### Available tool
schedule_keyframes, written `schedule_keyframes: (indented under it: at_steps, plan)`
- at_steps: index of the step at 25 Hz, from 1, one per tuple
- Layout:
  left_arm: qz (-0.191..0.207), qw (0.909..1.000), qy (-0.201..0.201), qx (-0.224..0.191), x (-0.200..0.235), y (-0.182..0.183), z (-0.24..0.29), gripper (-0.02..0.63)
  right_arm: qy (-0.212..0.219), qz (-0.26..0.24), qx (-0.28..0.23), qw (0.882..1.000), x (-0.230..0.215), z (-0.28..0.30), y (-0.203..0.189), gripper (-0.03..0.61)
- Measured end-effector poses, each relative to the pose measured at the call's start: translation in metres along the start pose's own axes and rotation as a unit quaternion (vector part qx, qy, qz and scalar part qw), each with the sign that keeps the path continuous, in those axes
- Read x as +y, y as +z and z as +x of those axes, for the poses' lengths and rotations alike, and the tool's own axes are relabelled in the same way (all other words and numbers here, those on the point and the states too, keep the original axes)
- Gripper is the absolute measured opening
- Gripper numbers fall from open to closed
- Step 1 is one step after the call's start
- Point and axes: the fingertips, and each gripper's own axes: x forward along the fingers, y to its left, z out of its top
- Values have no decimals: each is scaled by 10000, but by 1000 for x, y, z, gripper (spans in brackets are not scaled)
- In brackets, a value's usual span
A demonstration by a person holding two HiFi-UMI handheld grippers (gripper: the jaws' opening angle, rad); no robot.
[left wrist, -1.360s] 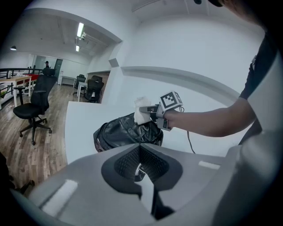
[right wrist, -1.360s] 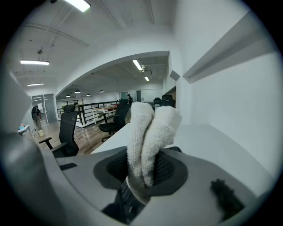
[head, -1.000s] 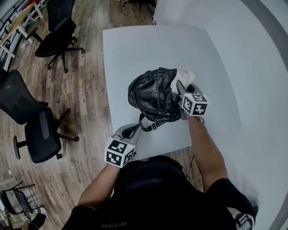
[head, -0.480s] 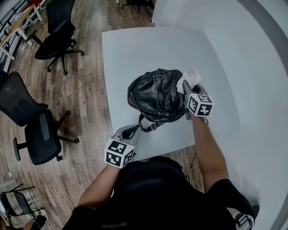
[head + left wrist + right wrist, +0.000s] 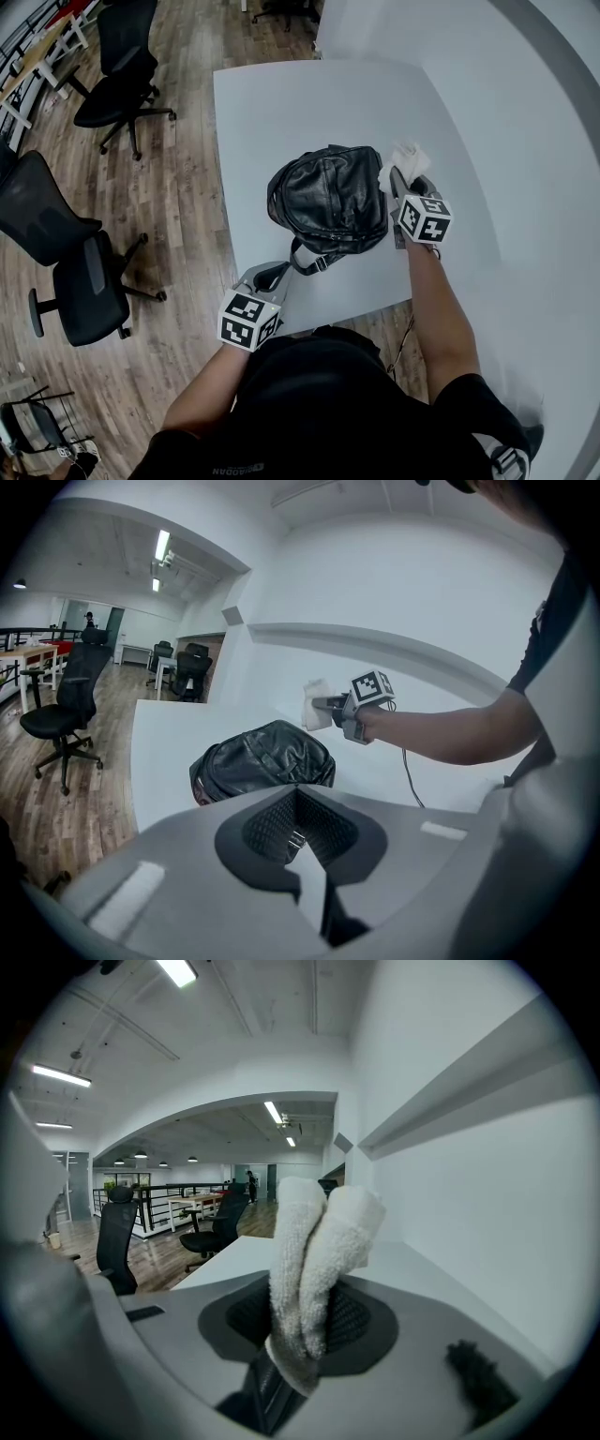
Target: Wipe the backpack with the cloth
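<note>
The black backpack (image 5: 323, 202) sits in the middle of the white table (image 5: 281, 103), with its strap loop hanging toward the person. The right gripper (image 5: 396, 178) is squeezed tight on a white cloth (image 5: 401, 161). The cloth is folded over and sticks out past the tips like a soft bunch. It is up in the air just beside the right side of the bag, and from the left gripper view it does not look like it touches the bag. The left gripper (image 5: 270, 276) waits low at the near edge of the table, close to the strap loop but apart from it. Its jaws are pressed together and I see nothing held in them. I think the step now is to bring the cloth onto the bag for a wipe. To do it well, the cloth should come down flat on the leather and not just poke it with one corner. A soft push and long strokes across the top should work best, going into the folds and along the zip too. The bag is floppy and may slide on the smooth table, so the left gripper could hold it by the strap. The squeeze on the cloth should stay firm so the cloth does not slip out.
</note>
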Motion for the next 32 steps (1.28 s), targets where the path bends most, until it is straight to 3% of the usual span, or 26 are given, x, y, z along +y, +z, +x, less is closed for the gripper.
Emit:
schedule_keyframes:
  at_steps: [11, 16, 25, 32]
  plan:
    - [38, 10000, 27, -31, -3, -2, -11, 6, 249, 78, -159, 9995, 30, -8, 10, 112]
    - [-19, 9999, 148, -62, 3, -6, -22, 6, 770, 274, -124, 9966, 78, -3, -3, 112]
    - [-258, 9985, 475, -80, 19, -19, -43, 6, 1759, 678, 413, 9812, 181, 29, -43, 112]
    - [-431, 9961, 756, -159, 32, -27, -61, 6, 2271, 615, 651, 9698, 243, 49, -55, 112]
